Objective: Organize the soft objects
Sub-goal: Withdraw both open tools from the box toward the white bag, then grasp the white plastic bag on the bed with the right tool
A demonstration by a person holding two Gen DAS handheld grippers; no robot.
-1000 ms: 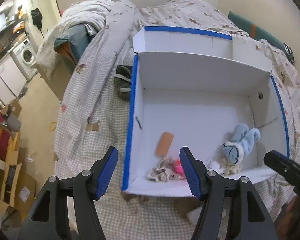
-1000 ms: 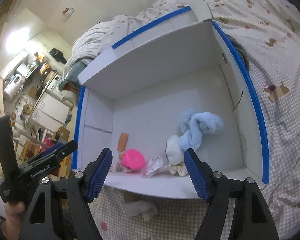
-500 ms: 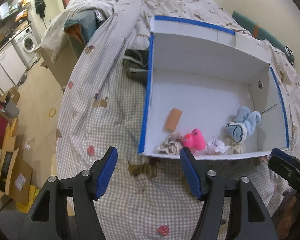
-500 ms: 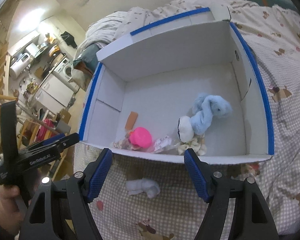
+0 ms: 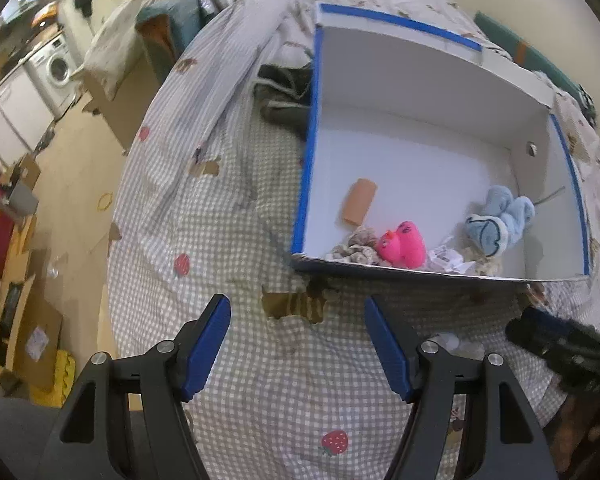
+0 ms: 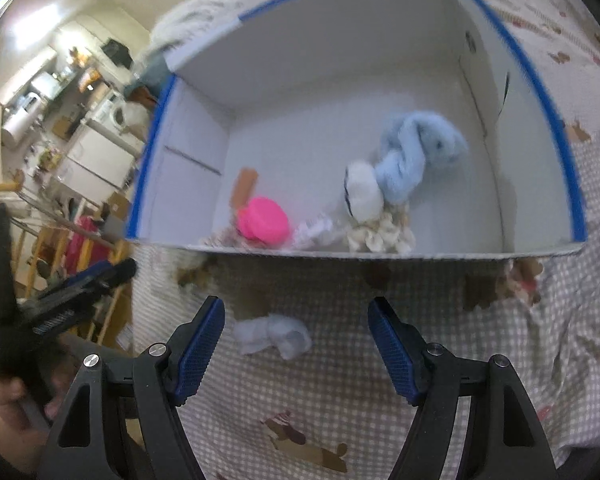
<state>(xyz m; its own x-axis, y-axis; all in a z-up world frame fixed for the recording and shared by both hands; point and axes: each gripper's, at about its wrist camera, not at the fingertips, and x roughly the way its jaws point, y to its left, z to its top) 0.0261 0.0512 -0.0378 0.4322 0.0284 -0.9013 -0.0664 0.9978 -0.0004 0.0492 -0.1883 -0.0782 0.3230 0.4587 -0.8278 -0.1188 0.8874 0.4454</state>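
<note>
right gripper [image 6: 296, 338]: jaws spread, nothing pinched | white sock [image 6: 274, 334]: on checked bedspread [image 6: 340, 400], lower centre between the jaws | left gripper [image 5: 298, 338]: jaws just opening, nothing between | box [image 6: 380, 254]: front wall above sock | pink toy [image 6: 264, 222], blue plush [image 6: 416, 156]: inside box

pink toy [image 5: 402, 245], blue-edged white box [image 5: 420, 80]

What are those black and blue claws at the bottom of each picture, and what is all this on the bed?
They are hand-held grippers; a person carries one in each hand, each with a camera looking along its fingers. One picture comes from the left gripper, the other from the right gripper. Both are open and hold nothing. On the checked bedspread stands a white box holding a pink toy and a blue plush toy. A small white cloth lies outside it, just ahead of the right gripper.
</note>
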